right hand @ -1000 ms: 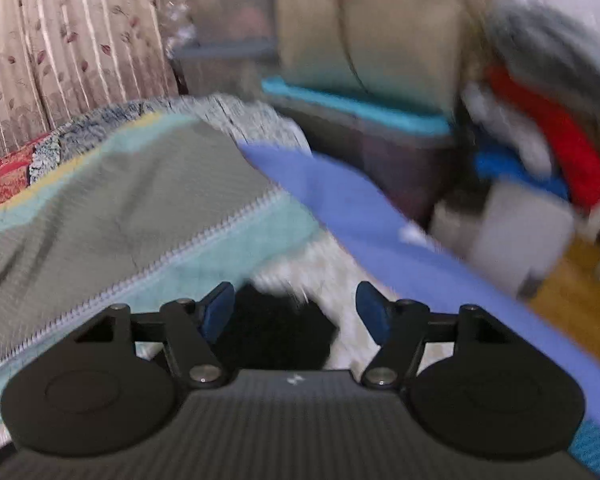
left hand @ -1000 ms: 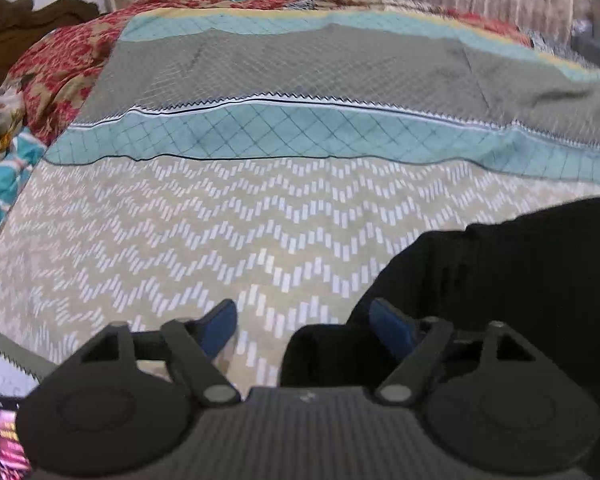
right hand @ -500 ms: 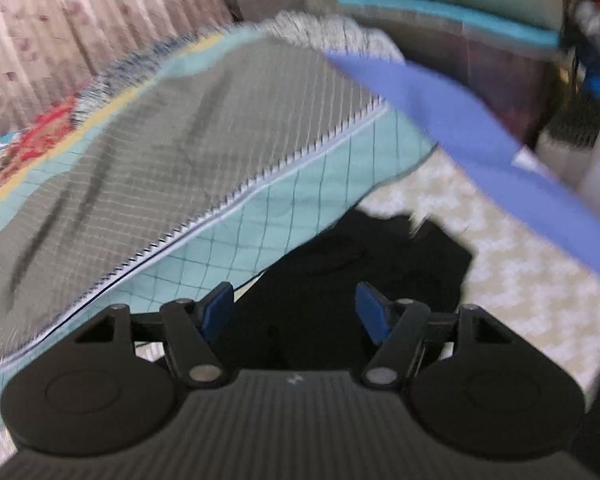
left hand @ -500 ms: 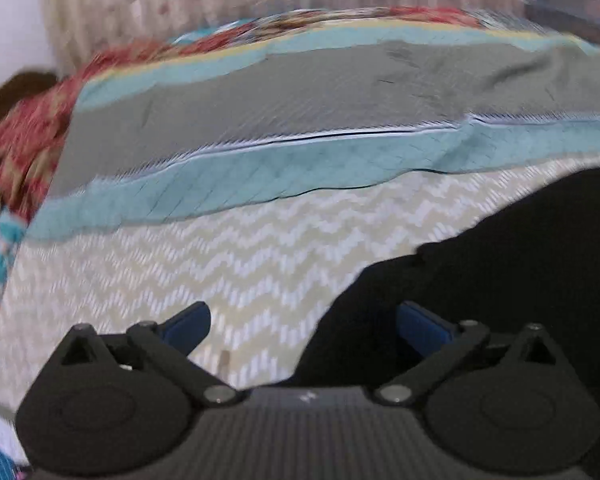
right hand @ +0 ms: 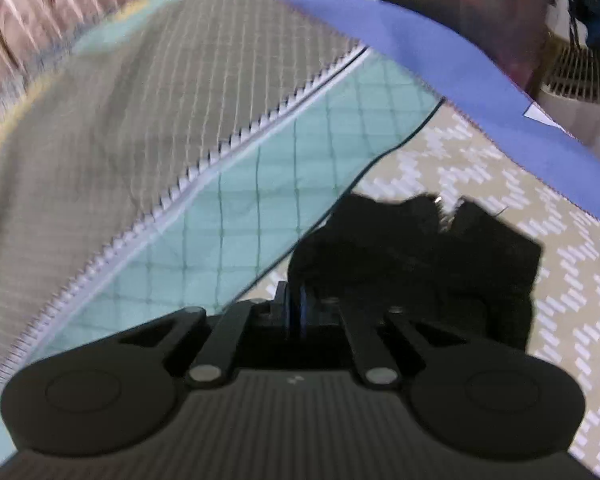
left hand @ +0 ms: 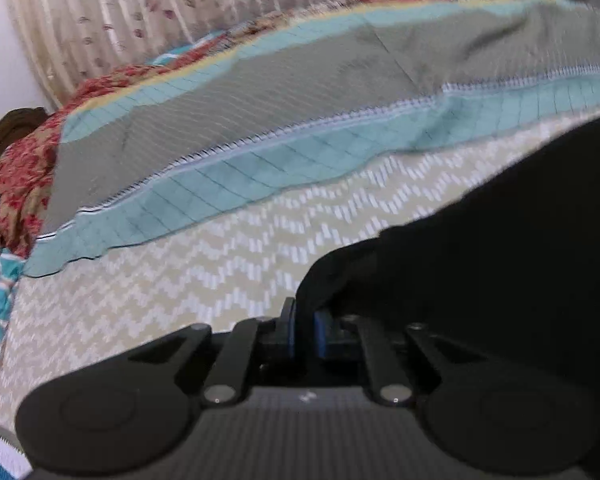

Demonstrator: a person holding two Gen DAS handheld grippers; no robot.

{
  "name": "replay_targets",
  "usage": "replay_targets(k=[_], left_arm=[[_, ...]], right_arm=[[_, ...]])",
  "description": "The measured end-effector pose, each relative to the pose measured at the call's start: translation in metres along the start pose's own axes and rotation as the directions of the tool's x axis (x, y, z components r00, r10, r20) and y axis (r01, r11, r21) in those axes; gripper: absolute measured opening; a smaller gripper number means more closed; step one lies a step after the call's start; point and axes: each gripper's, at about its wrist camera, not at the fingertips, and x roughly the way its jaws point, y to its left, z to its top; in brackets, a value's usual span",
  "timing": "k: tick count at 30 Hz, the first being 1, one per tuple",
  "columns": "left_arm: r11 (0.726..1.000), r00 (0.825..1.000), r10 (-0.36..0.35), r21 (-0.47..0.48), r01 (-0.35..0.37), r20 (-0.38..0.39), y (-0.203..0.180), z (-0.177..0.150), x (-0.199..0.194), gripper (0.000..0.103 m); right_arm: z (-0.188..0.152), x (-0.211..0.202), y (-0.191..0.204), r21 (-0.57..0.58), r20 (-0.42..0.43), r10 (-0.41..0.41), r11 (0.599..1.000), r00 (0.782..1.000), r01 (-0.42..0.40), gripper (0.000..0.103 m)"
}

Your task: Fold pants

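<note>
Nearest, the left gripper has just closed its blue pads on an edge of the black fabric pants, cloth pinched between them. The right gripper has likewise just clamped down on the pants at another edge. The pants lie on the beige zigzag-patterned bedspread. Beyond runs its teal quilted band, then a grey band. To the far left lies a red floral cloth; farthest hangs a striped floral curtain.
</note>
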Motion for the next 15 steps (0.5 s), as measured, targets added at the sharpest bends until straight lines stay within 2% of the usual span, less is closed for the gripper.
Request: replay_targets(k=[4,8,12,13,15], left_arm=[[0.999,0.996,0.002,-0.044,0.002,0.084,0.014,0.001,-0.055,0.009],[0.996,0.986,0.001,-0.087,0.014,0.165,0.027,-0.017,-0.121,0.009],[0.991,0.977,-0.026,-0.125,0.054,0.211,0.038,-0.056,-0.188,0.009],[0.99,0.976,-0.038,-0.125,0.066,0.213,0.038,-0.067,-0.2,0.009],[0.991,0.979,-0.06,-0.105,0.082,0.195,0.032,-0.092,-0.223,0.009]], right_arm=[[0.017,-0.066,-0.04,0.098,0.058,0.134,0.985,0.989,-0.14,0.007],[0.019,-0.154,-0.099,0.108,0.136,0.247,0.959,0.959,-0.262,0.007],[-0.008,-0.228,-0.181,0.144,0.197,0.309,0.93,0.93,-0.339,0.007],[-0.021,-0.241,-0.203,0.156,0.207,0.313,0.925,0.927,-0.346,0.007],[-0.048,-0.256,-0.24,0.175,0.202,0.286,0.93,0.937,-0.322,0.007]])
